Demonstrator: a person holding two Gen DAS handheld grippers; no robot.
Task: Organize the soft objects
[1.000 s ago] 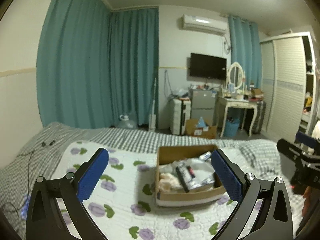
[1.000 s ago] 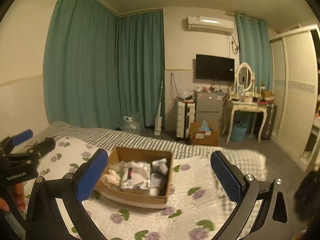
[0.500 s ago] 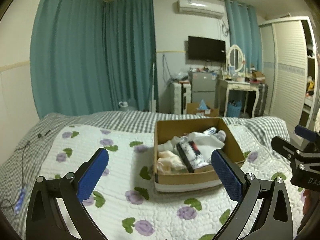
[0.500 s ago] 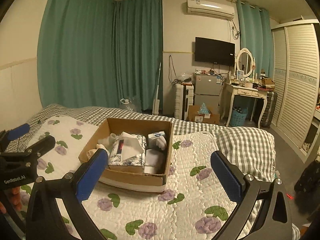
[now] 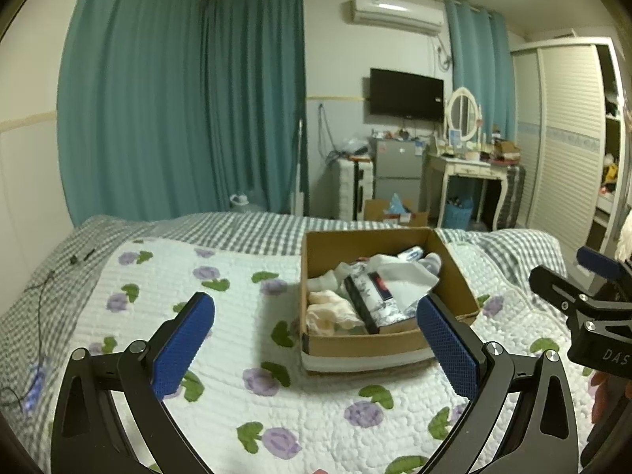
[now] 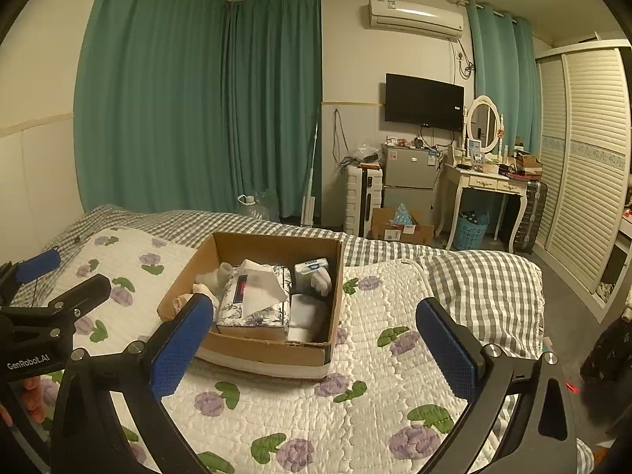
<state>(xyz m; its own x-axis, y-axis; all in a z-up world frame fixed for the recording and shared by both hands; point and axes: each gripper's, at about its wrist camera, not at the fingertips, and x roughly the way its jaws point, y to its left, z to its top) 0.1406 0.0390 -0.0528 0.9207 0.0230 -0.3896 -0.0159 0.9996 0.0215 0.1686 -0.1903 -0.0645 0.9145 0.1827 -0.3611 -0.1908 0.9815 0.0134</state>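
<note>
Bedroom with teal curtains; a quilted bed (image 5: 221,316) is carrying an open cardboard box (image 6: 276,349) of soft things.

The soft objects are all sitting inside the box: pale socks (image 6: 213,276) at its far left, a floral tissue pack (image 6: 256,308) in the middle with a white tissue (image 6: 260,288) sticking up, and a cream cloth (image 5: 331,310) at the near left. Nothing soft is lying loose on the quilt in view. That is fitting either a box being packed and nearly full, or a box waiting to be emptied and sorted; the pictures are not settling which. The left claw (image 5: 316,349) and the right claw (image 6: 312,345) are both hovering near the box, spread wide and holding nothing.
</note>
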